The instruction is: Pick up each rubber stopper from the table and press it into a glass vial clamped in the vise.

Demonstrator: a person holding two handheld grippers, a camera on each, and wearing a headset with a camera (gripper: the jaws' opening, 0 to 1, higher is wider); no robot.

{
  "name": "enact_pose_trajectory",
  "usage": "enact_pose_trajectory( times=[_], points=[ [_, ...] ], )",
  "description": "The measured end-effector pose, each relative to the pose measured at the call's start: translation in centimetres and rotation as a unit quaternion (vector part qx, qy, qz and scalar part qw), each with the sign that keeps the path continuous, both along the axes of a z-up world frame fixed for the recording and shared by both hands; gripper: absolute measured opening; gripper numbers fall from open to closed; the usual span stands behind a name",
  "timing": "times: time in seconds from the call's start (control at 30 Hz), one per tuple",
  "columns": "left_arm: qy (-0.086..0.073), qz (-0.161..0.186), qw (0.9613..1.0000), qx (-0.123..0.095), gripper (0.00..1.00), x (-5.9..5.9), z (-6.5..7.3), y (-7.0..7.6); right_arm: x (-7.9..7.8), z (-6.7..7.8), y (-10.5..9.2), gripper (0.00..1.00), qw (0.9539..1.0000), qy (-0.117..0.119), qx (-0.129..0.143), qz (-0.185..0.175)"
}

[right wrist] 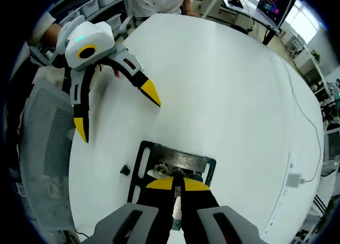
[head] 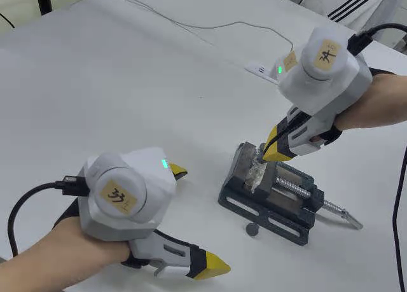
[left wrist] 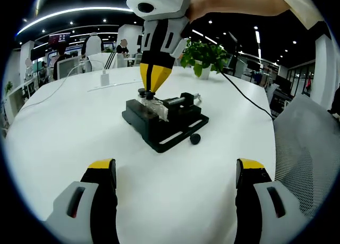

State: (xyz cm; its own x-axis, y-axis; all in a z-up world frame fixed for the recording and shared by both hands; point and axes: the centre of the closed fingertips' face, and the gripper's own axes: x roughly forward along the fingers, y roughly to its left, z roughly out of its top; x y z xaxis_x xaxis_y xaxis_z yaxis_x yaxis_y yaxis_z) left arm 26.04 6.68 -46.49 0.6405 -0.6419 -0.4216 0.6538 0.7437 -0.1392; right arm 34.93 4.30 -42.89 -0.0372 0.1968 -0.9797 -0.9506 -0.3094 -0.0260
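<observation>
Nearest, on the person's side of the vise (head: 273,200): left claw (head: 197,217), spread wide, yellow tips far apart, nothing between the jaws. Hangs over bare white bench (head: 127,82), well apart from the vise, and points toward it in the left gripper view.

Just beside the vise base, on its near side: one small dark round stopper (head: 252,229), lying on the bench, apart from both claws.

In the vise itself: glass vial (head: 257,174), clamped between the vise jaws, clear and bright with glare. How many vials stand there, cannot tell. Screw handle (head: 340,210) sticking out of the vise on the side away from the vial. Dark round cap (left wrist: 142,91) at the vial top in the left gripper view, just beside the tips above it.

Over the vise: right claw (head: 278,153), pressed together, pointing steeply down, tips right at the vial top. Whether a stopper sits between those tips, cannot tell.

Beyond the vise: white power block (head: 261,69) with a green light, thin cable (head: 191,26) running off from it across the bench.
</observation>
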Motion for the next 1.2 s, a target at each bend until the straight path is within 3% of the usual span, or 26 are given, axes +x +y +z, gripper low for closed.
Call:
enact_pose_trajectory(
  times=[0.17, 0.27, 0.33, 0.7, 1.07, 1.2],
  points=[
    [0.0, 0.001, 1.0, -0.002, 0.93, 0.31, 0.01, 0.03, 0.06, -0.08, 0.03, 0.0, 1.0, 0.004, -0.003, -0.008],
    [-0.001, 0.004, 1.0, -0.003, 0.93, 0.4, 0.08, 0.14, 0.23, -0.26, 0.03, 0.0, 0.9997, -0.002, -0.021, 0.012],
    [0.0, 0.005, 1.0, -0.003, 0.93, 0.42, 0.02, 0.26, 0.28, -0.39, 0.11, 0.0, 0.9994, 0.004, -0.033, 0.006],
    [0.005, 0.009, 0.9999, -0.003, 0.93, 0.51, -0.59, 0.28, 0.58, -0.54, 0.13, 0.0, 0.9994, 0.02, -0.03, 0.0],
    [0.009, 0.006, 0.9999, -0.002, 0.92, 0.46, -0.76, -0.03, 0.65, -0.7, 0.23, 0.0, 0.9987, 0.013, -0.05, -0.004],
    [0.006, 0.007, 1.0, -0.002, 0.92, 0.53, -0.38, 0.01, 0.54, -0.61, 0.11, 0.0, 0.9989, 0.008, -0.045, 0.009]
  ],
)
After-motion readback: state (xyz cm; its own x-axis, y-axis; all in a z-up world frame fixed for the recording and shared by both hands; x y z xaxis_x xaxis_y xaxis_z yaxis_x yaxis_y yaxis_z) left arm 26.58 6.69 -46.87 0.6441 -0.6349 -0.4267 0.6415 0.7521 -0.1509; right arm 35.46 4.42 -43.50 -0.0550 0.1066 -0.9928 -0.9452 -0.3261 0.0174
